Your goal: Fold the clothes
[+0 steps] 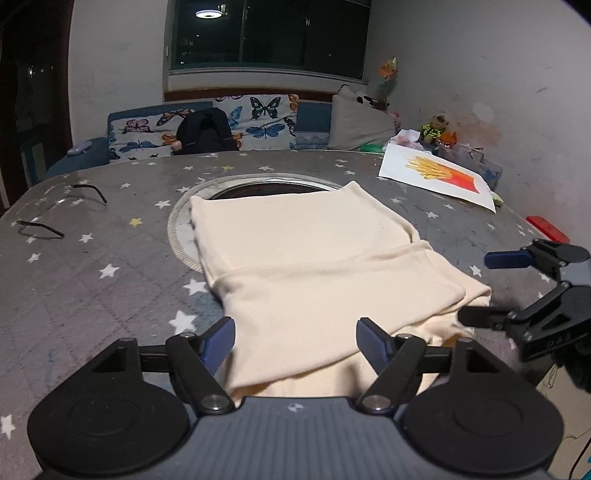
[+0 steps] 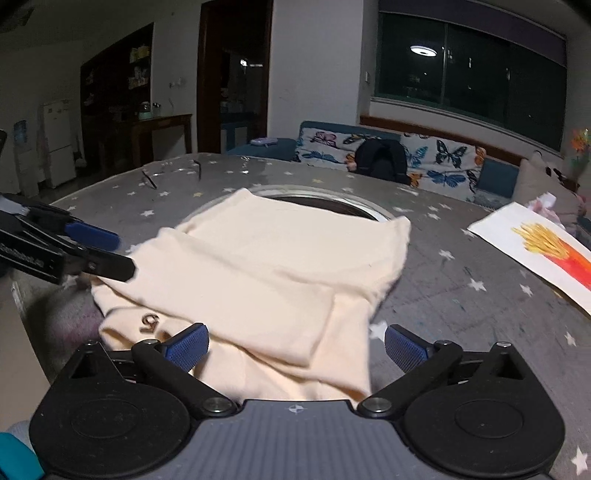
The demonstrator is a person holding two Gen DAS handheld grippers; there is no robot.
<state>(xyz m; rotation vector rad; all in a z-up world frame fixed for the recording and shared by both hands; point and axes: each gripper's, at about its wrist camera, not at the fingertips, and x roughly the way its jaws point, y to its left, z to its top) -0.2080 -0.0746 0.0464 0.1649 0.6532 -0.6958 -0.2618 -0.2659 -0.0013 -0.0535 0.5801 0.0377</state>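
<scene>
1. A cream garment point(image 1: 314, 266) is laid on the tabletop point(image 1: 92, 280), which is covered by a grey cloth printed with white stars
2. The garment is folded into layers: a near layer is laid over a far layer, and the fold edge is seen running across the middle in the left wrist view
3. The far edge of the garment is laid partly over a round opening point(image 1: 266, 184) in the tabletop
4. A small dark mark point(image 2: 149, 321) is seen on the near left part of the garment in the right wrist view
5. The left gripper point(image 1: 295, 341) is held over the near edge of the garment; its jaws are parted, and the blue pads point(image 1: 218, 341) are not pressed on the fabric
6. The right gripper point(image 2: 295, 349) is held over the near right corner of the garment; its jaws are spread wide, and nothing is clamped between them
7. Each gripper is seen at the side of the other view, just beside the garment edge
8. A pair of spectacles point(image 1: 59, 210) is laid on the far left of the tabletop, well apart from the garment
9. A sheet with a picture of fries point(image 1: 439, 173) is laid at the far right of the tabletop
10. A sofa with butterfly print point(image 1: 258, 122) and a dark backpack point(image 1: 207, 131) are seen beyond the tabletop, below a dark window point(image 1: 269, 33)
</scene>
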